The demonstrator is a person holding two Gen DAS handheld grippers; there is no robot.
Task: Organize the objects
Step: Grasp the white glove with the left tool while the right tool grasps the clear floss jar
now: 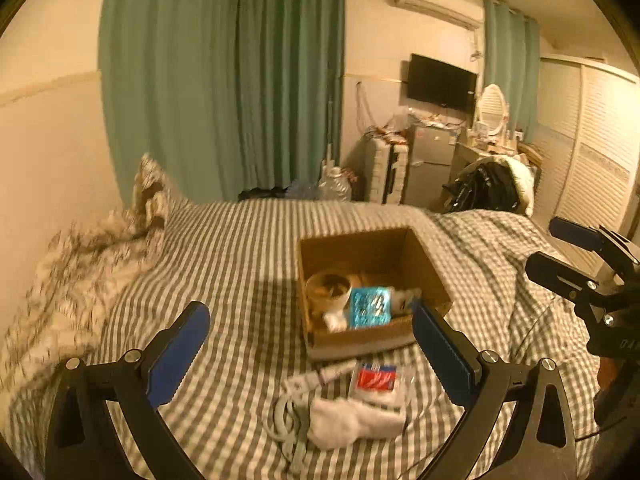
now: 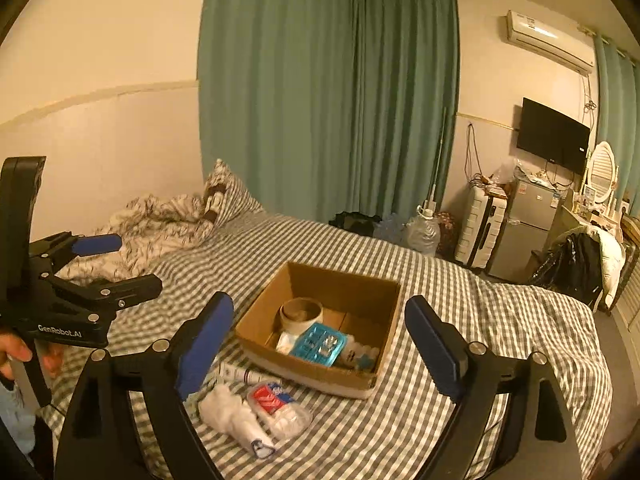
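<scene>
An open cardboard box (image 1: 360, 252) (image 2: 344, 280) rests on the checked bed sheet (image 1: 240, 248). It holds a tape roll (image 1: 326, 288) (image 2: 300, 310), a blue blister pack (image 1: 370, 306) (image 2: 320, 344) and a white bottle (image 2: 356, 354). In front of the box lie a white sock (image 1: 352, 420) (image 2: 232, 412), a red and white packet (image 1: 376, 378) (image 2: 272, 398), a white tube (image 1: 336, 370) (image 2: 244, 374) and a white cable (image 1: 284, 412). My left gripper (image 1: 309, 306) (image 2: 138, 261) hovers above these, open and empty. To its right, my right gripper (image 2: 319, 302) (image 1: 542, 244) is open and empty too.
A crumpled duvet (image 2: 160, 216) and a pillow (image 2: 224, 192) lie at the bed's far left by green curtains. Beyond the bed stand a water jug (image 2: 424, 232), a suitcase (image 2: 480, 224), a small fridge (image 2: 524, 228) and a chair piled with clothes (image 2: 580, 264). A hand (image 2: 16, 354) holds the left gripper.
</scene>
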